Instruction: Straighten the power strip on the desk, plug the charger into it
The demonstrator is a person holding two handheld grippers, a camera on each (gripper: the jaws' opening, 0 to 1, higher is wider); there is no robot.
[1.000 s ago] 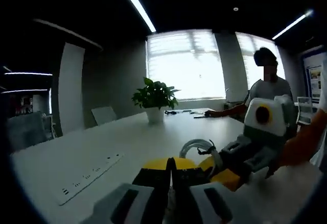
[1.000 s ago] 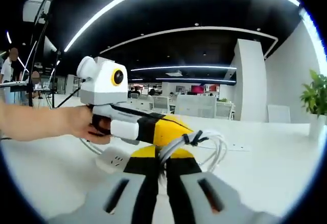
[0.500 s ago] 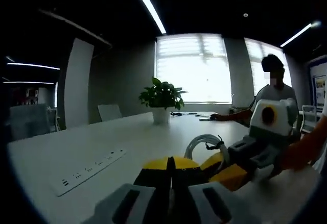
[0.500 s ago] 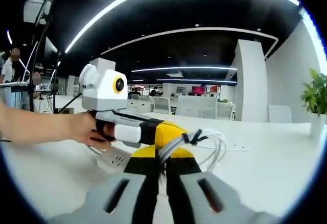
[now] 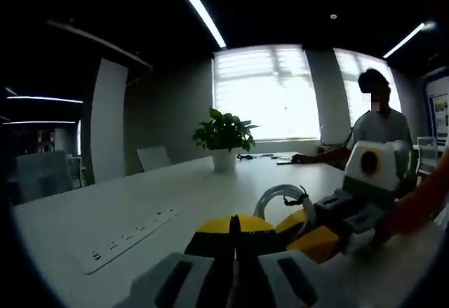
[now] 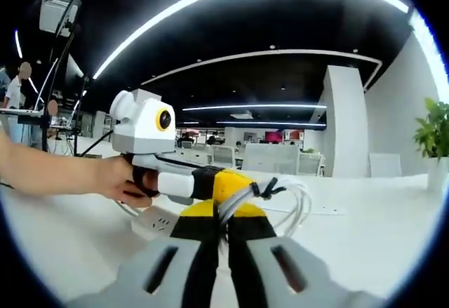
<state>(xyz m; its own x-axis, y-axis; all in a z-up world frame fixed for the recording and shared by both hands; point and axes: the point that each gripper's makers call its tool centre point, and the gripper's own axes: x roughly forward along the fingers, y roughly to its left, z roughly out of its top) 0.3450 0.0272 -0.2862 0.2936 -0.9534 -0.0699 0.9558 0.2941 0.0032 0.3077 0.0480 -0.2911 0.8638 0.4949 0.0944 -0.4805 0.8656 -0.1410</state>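
Note:
A coiled white charger cable (image 5: 280, 199) bound with a black tie hangs just past my left gripper (image 5: 235, 229), whose yellow-tipped jaws are shut. I cannot tell whether it pinches the coil. My right gripper (image 6: 221, 217) is shut on a strand of that cable (image 6: 284, 199). In the left gripper view it (image 5: 309, 241) reaches in from the right. In the right gripper view the left gripper (image 6: 235, 182), held by a hand (image 6: 119, 178), touches the coil. A long white power strip (image 5: 130, 241) lies flat on the desk to the left. A white slotted block (image 6: 158, 222) lies under the left gripper.
A potted plant (image 5: 224, 139) stands farther along the white desk (image 5: 210, 189). Behind the desk at the right stands a person (image 5: 379, 125), resting one hand on it near some small items. Chairs and office desks fill the background.
Both views have shifted slightly with the hands. The two grippers and the cable coil keep the same places relative to each other.

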